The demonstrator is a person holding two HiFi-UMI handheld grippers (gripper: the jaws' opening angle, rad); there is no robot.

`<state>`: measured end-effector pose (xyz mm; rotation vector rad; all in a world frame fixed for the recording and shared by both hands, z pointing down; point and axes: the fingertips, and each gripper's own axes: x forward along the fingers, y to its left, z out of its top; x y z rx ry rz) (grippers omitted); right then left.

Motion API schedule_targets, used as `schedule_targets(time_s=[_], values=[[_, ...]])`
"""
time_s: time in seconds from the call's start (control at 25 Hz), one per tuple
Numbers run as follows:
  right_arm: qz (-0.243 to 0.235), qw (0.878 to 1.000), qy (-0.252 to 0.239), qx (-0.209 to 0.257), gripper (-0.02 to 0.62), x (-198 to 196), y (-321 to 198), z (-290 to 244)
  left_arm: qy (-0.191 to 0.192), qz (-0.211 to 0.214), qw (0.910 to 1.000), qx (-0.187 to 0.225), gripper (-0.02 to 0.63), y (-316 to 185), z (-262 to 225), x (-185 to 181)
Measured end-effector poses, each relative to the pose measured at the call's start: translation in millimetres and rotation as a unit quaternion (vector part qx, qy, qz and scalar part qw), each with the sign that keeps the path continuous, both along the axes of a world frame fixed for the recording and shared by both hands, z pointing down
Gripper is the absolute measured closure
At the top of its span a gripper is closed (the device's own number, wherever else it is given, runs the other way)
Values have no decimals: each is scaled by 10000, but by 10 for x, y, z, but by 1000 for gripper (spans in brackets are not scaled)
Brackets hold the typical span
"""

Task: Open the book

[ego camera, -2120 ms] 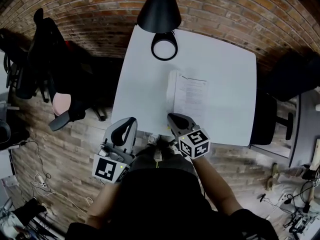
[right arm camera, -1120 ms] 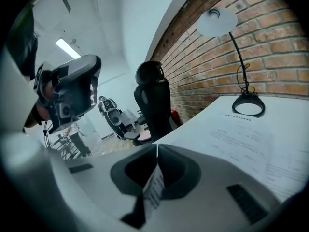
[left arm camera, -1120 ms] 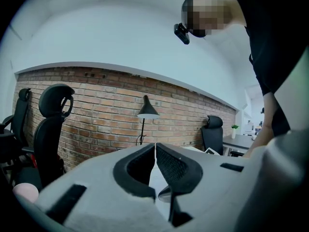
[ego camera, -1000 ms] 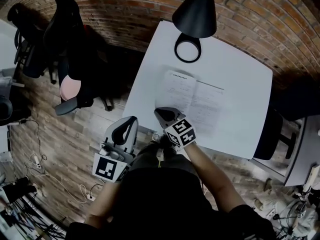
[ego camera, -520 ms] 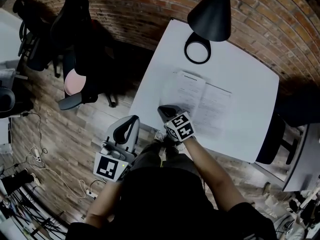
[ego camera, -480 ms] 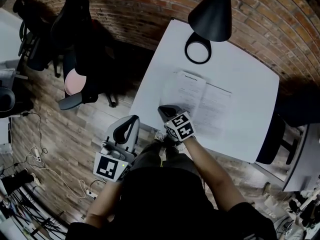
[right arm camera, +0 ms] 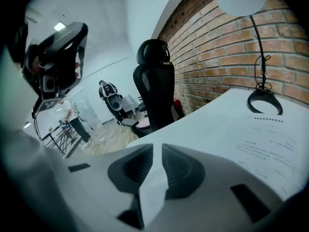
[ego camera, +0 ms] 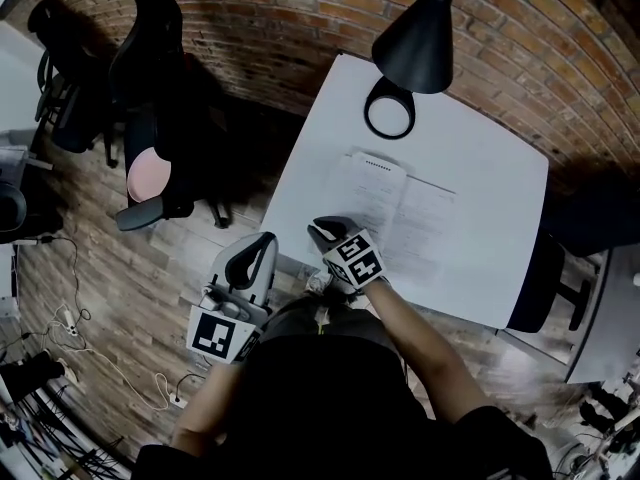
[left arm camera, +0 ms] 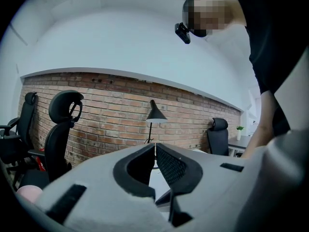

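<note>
Flattened since two seconds back, from a sheaf of pages standing upright: shows the book [ego camera: 400, 213] now spread open, both printed pages facing up. Places it on the white table [ego camera: 480, 158], between the lamp base [ego camera: 388, 108] and the near edge. Finds the right gripper [ego camera: 320, 231] shifted leftward too, from the near edge beside the standing pages to the near left corner of the left page. Catches its jaws parting in the right gripper view, with a narrow gap, a white page corner between them and the pads not pressing on it. Puts the left gripper [ego camera: 260, 243] off the table, just beyond its near left edge and above the floor [ego camera: 120, 268]. Shows those jaws closed tip to tip on nothing.
</note>
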<state>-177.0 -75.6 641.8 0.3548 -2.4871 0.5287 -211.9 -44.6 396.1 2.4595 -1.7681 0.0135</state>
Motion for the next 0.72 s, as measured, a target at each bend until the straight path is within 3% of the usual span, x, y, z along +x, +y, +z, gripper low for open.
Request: schedule_targets(time_s=[0.44,0.72], values=[[564,9973,-237,400,539,477,-128,-396,95,457,9981,395,575,-51,-170,349],[1589,9853,-479,404,551,1187,-283,-582,138,919,9941,562,575,-124,-237,719]])
